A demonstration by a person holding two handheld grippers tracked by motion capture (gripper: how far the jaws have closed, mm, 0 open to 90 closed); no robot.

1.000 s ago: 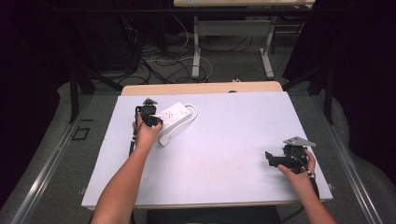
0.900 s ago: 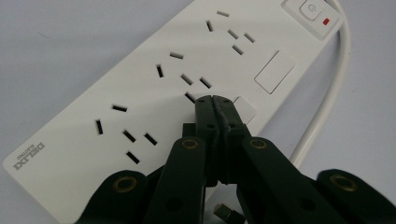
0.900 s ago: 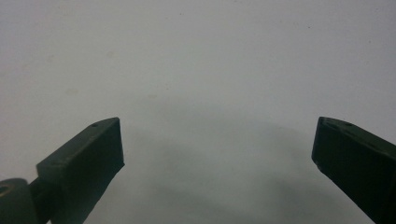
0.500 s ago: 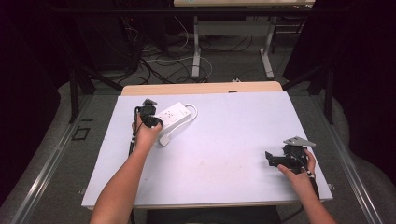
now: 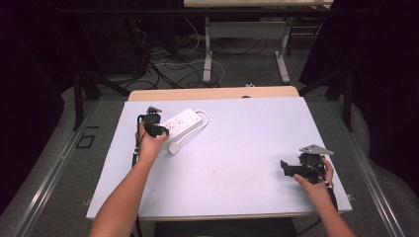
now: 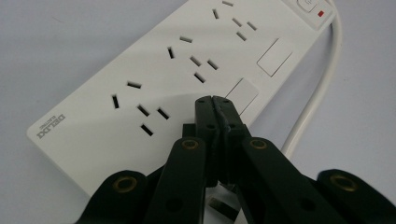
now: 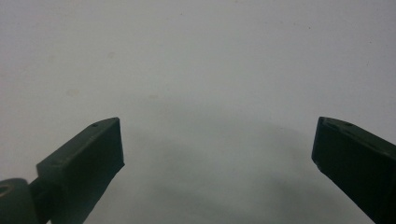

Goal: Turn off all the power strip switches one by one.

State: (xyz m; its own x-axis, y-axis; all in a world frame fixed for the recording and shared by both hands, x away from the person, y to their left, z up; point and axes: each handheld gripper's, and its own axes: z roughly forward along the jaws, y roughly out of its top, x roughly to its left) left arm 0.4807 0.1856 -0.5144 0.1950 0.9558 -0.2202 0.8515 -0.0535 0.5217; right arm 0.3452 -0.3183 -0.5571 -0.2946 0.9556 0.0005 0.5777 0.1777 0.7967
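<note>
While the left tool point(image 6: 215, 100) hangs pressed together over the strip's point(image 5: 182, 121) near end, the strip lies on the bench point(image 5: 237, 148) with its long axis running away up-right; right tool point(image 5: 291, 167) spread, well apart.

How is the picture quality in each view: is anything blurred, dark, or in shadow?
High view: the table is evenly lit, the room behind it very dark, the whole picture a bit soft. Left gripper view: the power strip is sharp and bright, the left gripper casts a soft shadow on it. Right gripper view: the right gripper looks blurred at the edges, with a dim shadow on the table between the jaws.
</note>
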